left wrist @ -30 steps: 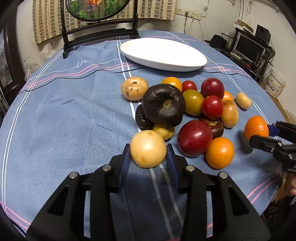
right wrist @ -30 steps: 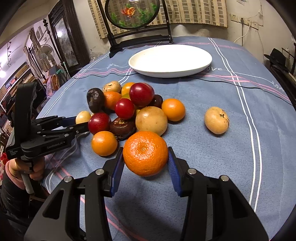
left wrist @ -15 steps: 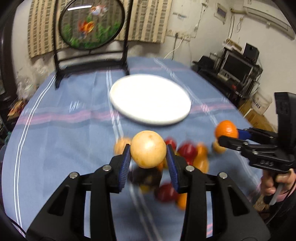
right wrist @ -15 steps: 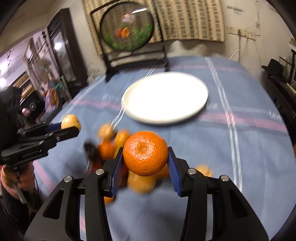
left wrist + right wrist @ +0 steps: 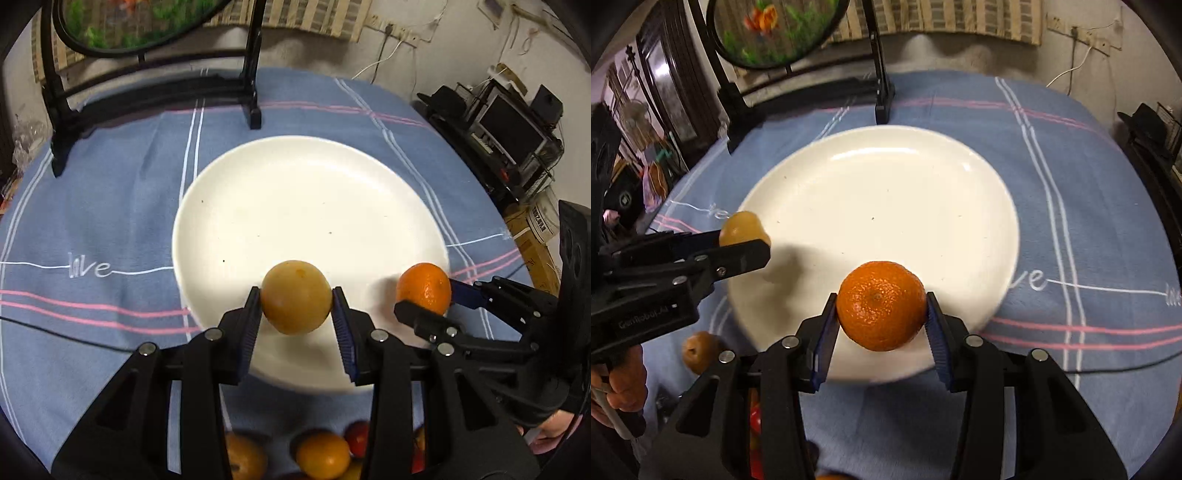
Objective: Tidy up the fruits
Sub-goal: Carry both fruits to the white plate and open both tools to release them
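Two fisheye views look down along hand-held grippers at a round table covered with a blue cloth (image 5: 110, 206) striped in white and pink.

In the left wrist view, the left gripper (image 5: 296, 314) fills the lower centre of the frame. Its blue-padded jaws are partly closed and press on both sides of a round yellow fruit (image 5: 296, 297), held in front of the near edge of a large white plate (image 5: 295, 192). The plate fills the middle of the frame. At the right, the right gripper (image 5: 424, 301) reaches in from the lower right, clamped on an orange (image 5: 424, 288) that hangs at the plate's right edge. A few more fruits (image 5: 323, 456), orange and red, show at the bottom edge between the gripper's arms. A black stand (image 5: 251, 74) holding a round picture rises at the top left.

In the right wrist view, the right gripper (image 5: 881, 317) sits at lower centre, its jaws partly closed and pinching the orange (image 5: 881, 305) in front of the plate's (image 5: 886, 184) near edge. At the left, the left gripper (image 5: 746, 243) comes in from the edge with the yellow fruit (image 5: 740, 229) between its jaws, at the plate's left rim. A person's hand (image 5: 617, 384) grips its handle at the lower left. A brownish fruit (image 5: 700, 350) lies on the cloth (image 5: 1089, 184) just below that gripper.
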`<action>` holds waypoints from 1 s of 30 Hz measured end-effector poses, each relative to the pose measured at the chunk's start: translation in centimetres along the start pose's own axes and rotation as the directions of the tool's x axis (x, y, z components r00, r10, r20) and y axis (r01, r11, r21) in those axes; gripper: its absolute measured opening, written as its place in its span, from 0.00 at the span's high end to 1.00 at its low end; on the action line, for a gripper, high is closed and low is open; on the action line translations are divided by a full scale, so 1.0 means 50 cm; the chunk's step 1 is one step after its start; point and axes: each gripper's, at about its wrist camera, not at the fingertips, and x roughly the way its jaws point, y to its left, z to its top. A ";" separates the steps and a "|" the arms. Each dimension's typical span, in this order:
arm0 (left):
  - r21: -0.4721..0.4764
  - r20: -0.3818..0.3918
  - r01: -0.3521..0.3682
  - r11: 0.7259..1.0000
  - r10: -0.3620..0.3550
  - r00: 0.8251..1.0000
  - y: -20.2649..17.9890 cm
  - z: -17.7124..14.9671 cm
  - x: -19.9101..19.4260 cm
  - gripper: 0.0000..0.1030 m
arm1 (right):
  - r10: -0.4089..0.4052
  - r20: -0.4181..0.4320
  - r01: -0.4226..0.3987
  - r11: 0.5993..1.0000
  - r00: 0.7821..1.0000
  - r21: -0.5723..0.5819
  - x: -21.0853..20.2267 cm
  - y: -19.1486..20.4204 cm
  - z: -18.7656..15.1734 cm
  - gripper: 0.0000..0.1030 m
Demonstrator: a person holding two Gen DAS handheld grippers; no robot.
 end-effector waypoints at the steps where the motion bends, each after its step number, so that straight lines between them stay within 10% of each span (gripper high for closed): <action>1: -0.002 -0.006 -0.003 1.000 0.003 1.000 0.002 -0.001 0.008 0.62 | 0.000 -0.005 0.000 1.000 1.000 -0.011 0.005 0.002 0.003 0.56; 7: -0.044 -0.075 -0.011 0.999 0.008 0.997 0.025 0.018 0.061 0.61 | -0.028 -0.052 0.025 0.998 0.998 -0.064 0.036 0.003 0.017 0.54; 11: -0.063 -0.044 -0.018 0.998 0.015 0.999 0.028 0.028 0.036 0.18 | -0.029 -0.035 0.026 0.997 0.999 -0.076 0.016 0.005 0.020 0.36; 16: -0.053 0.032 -0.022 0.998 0.024 0.999 0.018 0.020 -0.035 0.13 | -0.064 0.040 0.068 0.993 0.997 -0.099 -0.046 0.018 0.019 0.36; 30: 0.022 0.219 -0.140 0.990 0.132 0.967 0.001 -0.308 -0.285 0.06 | -0.038 0.159 0.030 0.998 0.986 0.054 -0.254 0.019 -0.264 0.31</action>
